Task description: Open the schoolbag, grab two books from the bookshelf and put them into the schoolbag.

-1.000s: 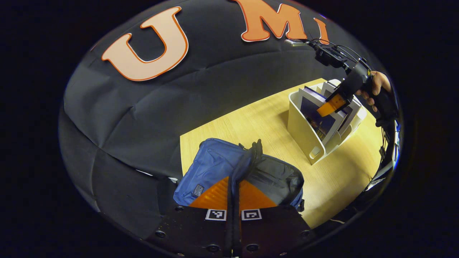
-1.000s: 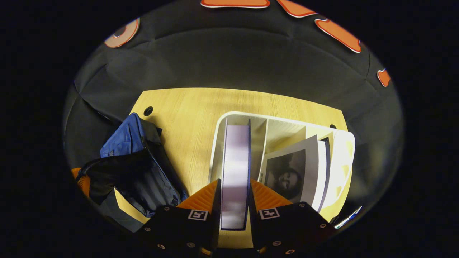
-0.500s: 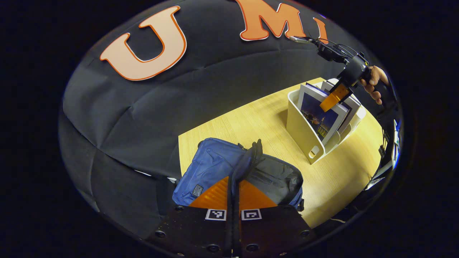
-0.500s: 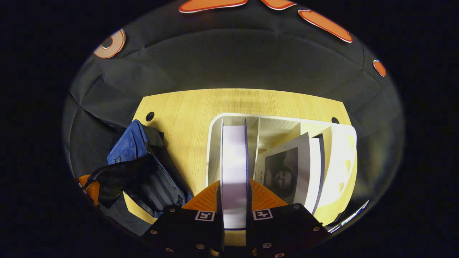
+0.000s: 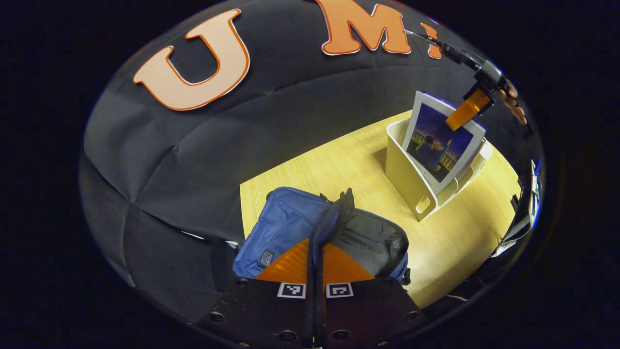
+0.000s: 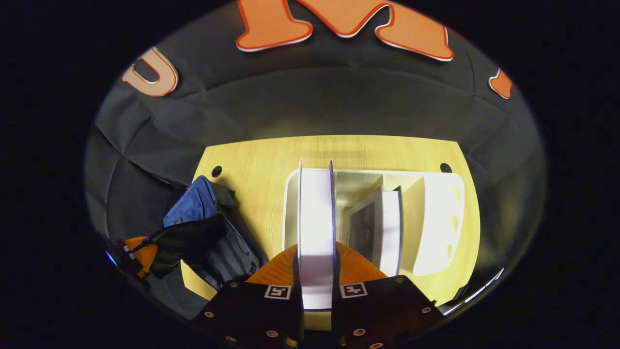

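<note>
The blue and black schoolbag lies on the wooden table's left end. My left gripper is shut on the bag's black edge and holds it up, so the mouth gapes. The white bookshelf stands to the right. Above it, my right gripper is shut on the top of a book with a dark blue picture cover; most of the book is above the shelf rim. In the right gripper view the book's pale page edge runs between the fingers of my right gripper.
Another book with a grey portrait cover leans in the bookshelf. The bag and my left gripper sit left of the shelf. Two small round holes mark the table's far corners. Bare wood lies between bag and shelf.
My right gripper has risen with the book, drawing it up out of the bookshelf. The left gripper and the bag have stayed put.
</note>
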The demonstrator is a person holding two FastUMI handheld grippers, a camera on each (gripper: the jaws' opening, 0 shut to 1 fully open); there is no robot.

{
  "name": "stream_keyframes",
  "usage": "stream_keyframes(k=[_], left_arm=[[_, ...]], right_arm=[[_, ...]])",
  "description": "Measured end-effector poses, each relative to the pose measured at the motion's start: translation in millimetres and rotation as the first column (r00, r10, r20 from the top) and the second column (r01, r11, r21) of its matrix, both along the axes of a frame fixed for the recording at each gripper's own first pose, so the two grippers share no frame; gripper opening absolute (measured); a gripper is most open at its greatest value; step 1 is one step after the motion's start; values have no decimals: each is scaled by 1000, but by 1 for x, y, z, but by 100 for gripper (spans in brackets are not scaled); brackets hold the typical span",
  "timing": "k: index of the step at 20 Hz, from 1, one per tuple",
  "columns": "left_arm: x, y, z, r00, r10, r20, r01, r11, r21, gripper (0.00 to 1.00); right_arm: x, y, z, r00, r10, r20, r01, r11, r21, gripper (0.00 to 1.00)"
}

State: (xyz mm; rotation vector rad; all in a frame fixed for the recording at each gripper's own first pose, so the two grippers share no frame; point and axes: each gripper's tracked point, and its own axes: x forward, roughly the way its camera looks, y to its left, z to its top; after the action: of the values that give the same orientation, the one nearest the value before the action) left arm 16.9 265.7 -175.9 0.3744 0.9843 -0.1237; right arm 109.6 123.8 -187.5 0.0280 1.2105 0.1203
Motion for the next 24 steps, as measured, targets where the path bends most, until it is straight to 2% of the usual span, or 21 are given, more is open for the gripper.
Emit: stream_keyframes(k=[8, 15, 20, 24], left_arm=[[7, 6, 10, 1000, -8, -22, 8, 1000, 13, 1], [24, 7, 18, 998, -5, -60, 5, 1000, -5, 1], [30, 4, 23, 997, -4, -83, 3, 1000, -13, 1], [33, -3, 22, 994, -20, -103, 18, 1000, -15, 1]], right_arm=[[-7, -19, 70, 994, -40, 100, 30, 995, 99, 22], [-17, -11, 102, 982, -80, 169, 40, 973, 226, 22], [-33, 12, 102, 982, -113, 151, 54, 936, 349, 22], [-50, 40, 80, 987, -125, 102, 64, 885, 462, 22]])
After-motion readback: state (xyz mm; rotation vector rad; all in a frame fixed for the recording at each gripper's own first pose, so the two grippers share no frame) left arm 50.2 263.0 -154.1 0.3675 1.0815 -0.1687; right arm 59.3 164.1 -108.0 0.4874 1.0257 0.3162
